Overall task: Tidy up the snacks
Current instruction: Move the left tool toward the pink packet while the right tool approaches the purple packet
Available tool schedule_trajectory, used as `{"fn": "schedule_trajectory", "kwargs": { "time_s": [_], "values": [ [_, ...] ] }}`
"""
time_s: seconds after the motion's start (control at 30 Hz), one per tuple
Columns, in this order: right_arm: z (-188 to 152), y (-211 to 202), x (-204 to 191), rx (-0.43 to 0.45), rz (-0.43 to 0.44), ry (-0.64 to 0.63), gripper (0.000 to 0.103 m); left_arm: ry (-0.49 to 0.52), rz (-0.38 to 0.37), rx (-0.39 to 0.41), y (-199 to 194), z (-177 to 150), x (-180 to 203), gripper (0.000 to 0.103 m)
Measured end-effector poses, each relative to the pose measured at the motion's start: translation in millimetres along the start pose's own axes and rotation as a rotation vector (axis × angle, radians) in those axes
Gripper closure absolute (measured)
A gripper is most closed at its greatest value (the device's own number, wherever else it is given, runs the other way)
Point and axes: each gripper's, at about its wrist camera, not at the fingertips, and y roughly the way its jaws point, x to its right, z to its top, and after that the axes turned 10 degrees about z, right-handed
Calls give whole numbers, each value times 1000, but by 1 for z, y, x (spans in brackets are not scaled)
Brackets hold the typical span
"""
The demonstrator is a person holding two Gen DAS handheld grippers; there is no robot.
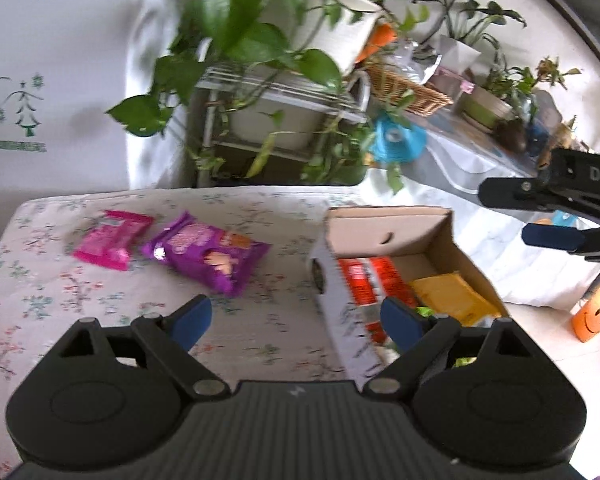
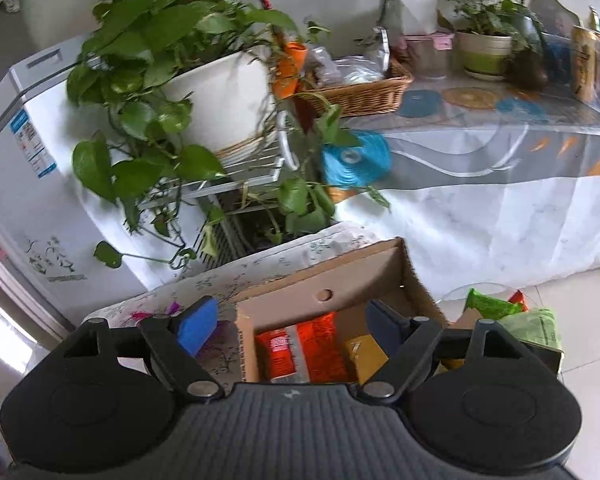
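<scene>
Pink packet (image 1: 112, 240) and purple packet (image 1: 206, 254) lie flat beside the half-filled cardboard box (image 1: 388, 226)

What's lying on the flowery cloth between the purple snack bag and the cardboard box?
Nothing: in the left wrist view, the tablecloth is bare between the purple snack bag and the cardboard box.

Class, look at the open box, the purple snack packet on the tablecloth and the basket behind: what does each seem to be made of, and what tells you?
Open box: corrugated cardboard, matt brown; fluting shows along its cut edge. Purple snack packet: probably plastic or foil film, glossy; it glints and crinkles. Basket: woven wicker or rattan, seemingly; tan interlaced strands show.
</scene>
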Motion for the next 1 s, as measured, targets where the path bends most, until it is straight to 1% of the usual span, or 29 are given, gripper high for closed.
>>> {"fn": "schedule_trajectory", "kwargs": {
  "time_s": [0.2, 0.3, 0.7, 0.9, 1.0],
  "values": [
    [-2, 13, -12, -27, 23, -32, 16, -7, 43, 3, 0, 1, -27, 11],
    [-4, 18, -20, -41, 33, -58, 16, -27, 64, -4, 3, 1, -43, 11],
    [-14, 48, -57, -91, 115, -176, 16, -44, 152, -8, 15, 12, -90, 11],
    [-18, 64, -71, -102, 177, -228, 16, -66, 225, -12, 30, 21, -118, 11],
    [-22, 72, -80, -120, 215, -265, 16, -58, 257, -15, 41, 25, -128, 11]
  ]
}}
